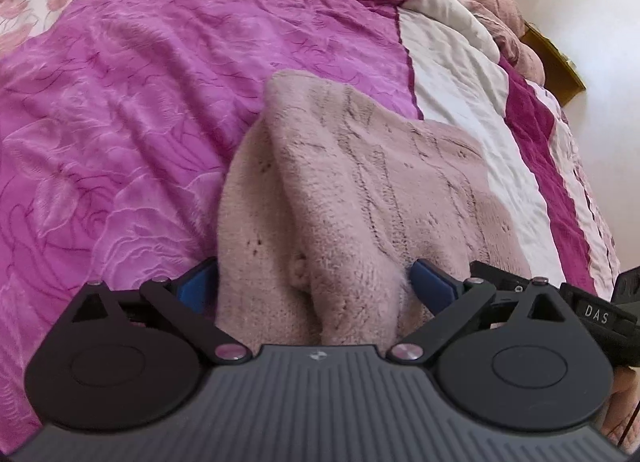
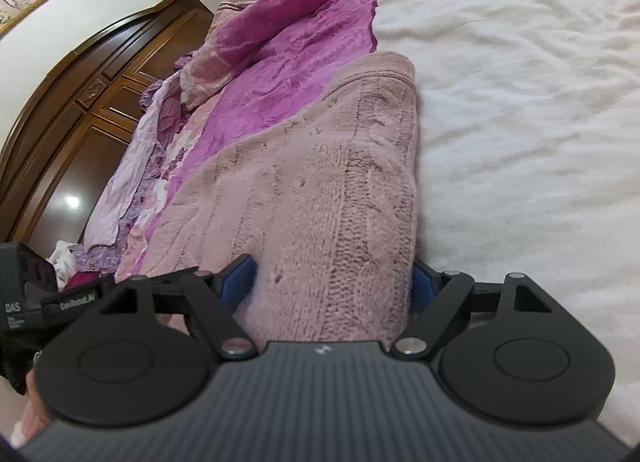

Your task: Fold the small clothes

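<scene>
Pink knit, soft and limp on the bed; left gripper and right gripper, jaws apart, straddle its near edge, best pinched there.

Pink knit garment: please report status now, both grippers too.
Left gripper open, right gripper open, both astride fabric. Pink knit garment lies folded on the bedspread. No obstruction seen.

I can't see the near end of the pink knit garment: it runs under my gripper bodies. Pad contact is unclear.
</scene>
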### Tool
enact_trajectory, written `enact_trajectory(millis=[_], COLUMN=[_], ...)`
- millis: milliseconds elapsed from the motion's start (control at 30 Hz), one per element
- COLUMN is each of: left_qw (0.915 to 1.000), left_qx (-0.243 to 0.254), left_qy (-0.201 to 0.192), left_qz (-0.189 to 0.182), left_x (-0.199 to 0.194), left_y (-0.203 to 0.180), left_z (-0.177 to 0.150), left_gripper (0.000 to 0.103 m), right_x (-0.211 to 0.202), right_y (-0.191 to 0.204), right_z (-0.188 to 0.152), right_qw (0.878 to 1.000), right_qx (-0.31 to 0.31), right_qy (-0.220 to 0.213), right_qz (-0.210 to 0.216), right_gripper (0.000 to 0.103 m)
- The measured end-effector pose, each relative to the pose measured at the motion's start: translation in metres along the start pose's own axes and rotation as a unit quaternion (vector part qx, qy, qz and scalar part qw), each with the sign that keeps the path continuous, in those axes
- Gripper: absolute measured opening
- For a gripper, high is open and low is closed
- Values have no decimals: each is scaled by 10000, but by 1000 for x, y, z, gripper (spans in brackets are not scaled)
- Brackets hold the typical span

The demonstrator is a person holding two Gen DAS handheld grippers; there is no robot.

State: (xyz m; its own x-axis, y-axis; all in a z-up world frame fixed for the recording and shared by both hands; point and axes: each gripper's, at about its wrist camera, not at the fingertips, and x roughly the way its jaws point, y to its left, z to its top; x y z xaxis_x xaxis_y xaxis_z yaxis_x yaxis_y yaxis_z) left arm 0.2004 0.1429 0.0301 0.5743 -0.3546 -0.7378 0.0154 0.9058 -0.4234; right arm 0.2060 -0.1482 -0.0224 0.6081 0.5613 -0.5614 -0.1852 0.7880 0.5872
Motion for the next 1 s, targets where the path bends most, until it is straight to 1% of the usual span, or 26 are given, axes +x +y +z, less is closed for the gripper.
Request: enact_trajectory(millis=[67, 100, 133, 167, 233, 300, 333, 367, 433, 533, 600, 700, 833, 1000], left_qw=[10000, 9999, 9999, 9998, 9996, 9995, 9995, 9994, 9993, 9993, 9992, 9991, 9983, 9962], left_qx=[21, 44, 70, 83, 60, 122, 158, 170, 73, 66, 116, 70, 150, 323], left_qy=[-53, -93, -124, -152, -204, -251, -280, -295, -323, -328, -316, -233, -219, -95], left_qz=[-27, -37, -45, -69, -181, -112, -74, -106, -149, -182, -200, -341, -515, -806], left_x=[2, 2, 2, 2, -1, -5, -7, -9, -16, -26, -31, -43, -59, -73], left_y=[-1, -3, -4, -5, -6, -10, -12, -13, -15, -22, -31, -44, -67, -105], left_z=[-1, -2, -2, -2, -3, -2, -2, -2, 0, 2, 1, -8, -24, -51], left_gripper=[100, 100, 97, 91, 81, 74, 69, 57, 50, 47, 46, 46, 46, 46], right_x=[3, 3, 4, 4, 1, -3, -5, -8, -15, -28, -38, -60, -97, -150], right_y=[1, 2, 2, 3, 7, 13, 16, 19, 25, 33, 38, 44, 38, 21], right_z=[1, 2, 2, 3, 5, 6, 8, 10, 15, 25, 28, 28, 22, 5], right_qw=[10000, 10000, 10000, 9999, 9999, 9999, 9999, 9999, 9997, 9991, 9989, 9989, 9989, 9987], right_qx=[-13, -16, 5, 36, -11, -81, -94, -103, -81, 74, 97, 49, 105, 183], right_qy=[-9, -11, -13, -30, -62, -100, -110, -127, -169, -155, -160, -193, -230, -355], right_qz=[38, 63, 78, 91, 86, 44, 40, 52, 167, 393, 428, 416, 402, 324], right_gripper=[80, 75, 70, 66, 56, 53, 51, 51, 49, 48, 48, 48, 48, 48])
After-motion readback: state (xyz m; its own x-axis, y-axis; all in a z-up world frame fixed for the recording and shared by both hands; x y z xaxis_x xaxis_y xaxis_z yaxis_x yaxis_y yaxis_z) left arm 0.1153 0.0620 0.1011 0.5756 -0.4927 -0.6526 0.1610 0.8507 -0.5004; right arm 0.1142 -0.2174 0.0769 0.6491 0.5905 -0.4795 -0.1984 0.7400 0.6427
